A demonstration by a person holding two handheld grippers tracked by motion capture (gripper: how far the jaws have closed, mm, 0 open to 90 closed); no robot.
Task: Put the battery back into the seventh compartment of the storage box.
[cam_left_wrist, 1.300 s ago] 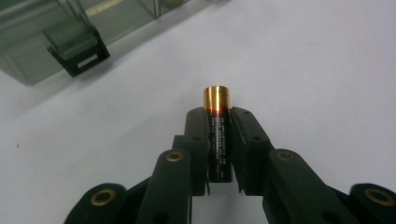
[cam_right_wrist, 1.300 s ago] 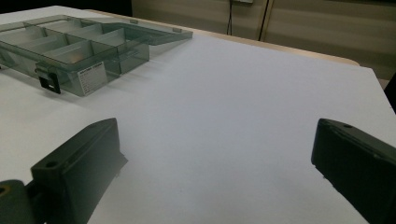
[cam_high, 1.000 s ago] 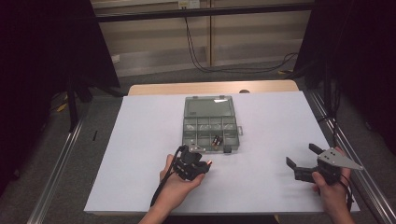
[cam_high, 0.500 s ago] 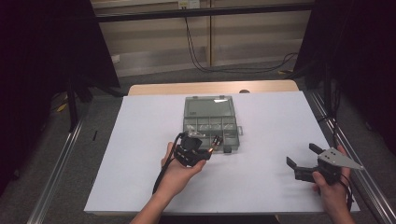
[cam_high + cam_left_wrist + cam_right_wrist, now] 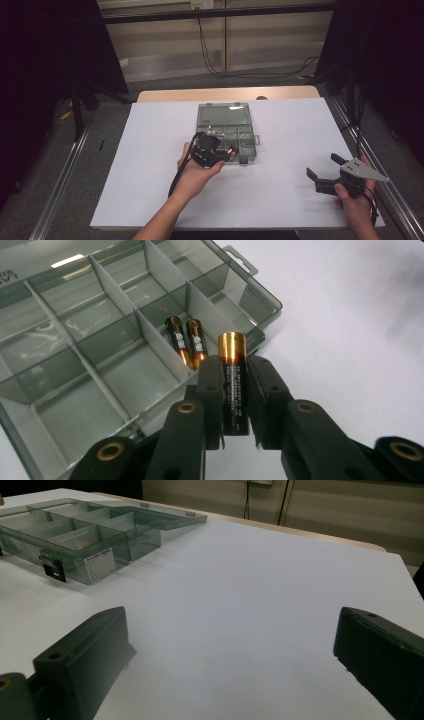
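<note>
Holding a battery (image 5: 234, 385) lengthwise between its pads, your left gripper (image 5: 216, 152) hangs at the near left corner of the compartment box (image 5: 248, 152). The jaws are closed down to the battery's width and press its black sides; its copper end pokes out past the fingertips toward twelve o'clock in the left gripper view, so the long axis runs straight along the jaws.

From that same view, two batteries (image 5: 186, 341) already lie side by side in one cell at about eleven o'clock from your fingertips, just beyond a divider wall. Their long axes run nearly the same way as the one you hold, tilted only a little toward eleven. That is the relation the next move seems to turn on: carry the battery over the box's near wall and the divider toward eleven o'clock, and it should settle beside the pair with little twist of the wrist. Watch the divider, since the copper end leads.

Moving right, the white table cover (image 5: 280, 200) lies bare between your hands. Your right gripper (image 5: 327, 175) rests well away at the table's four o'clock corner, jaws spread wide with nothing between them. Your left hand is plainly the nearer to the box.
</note>
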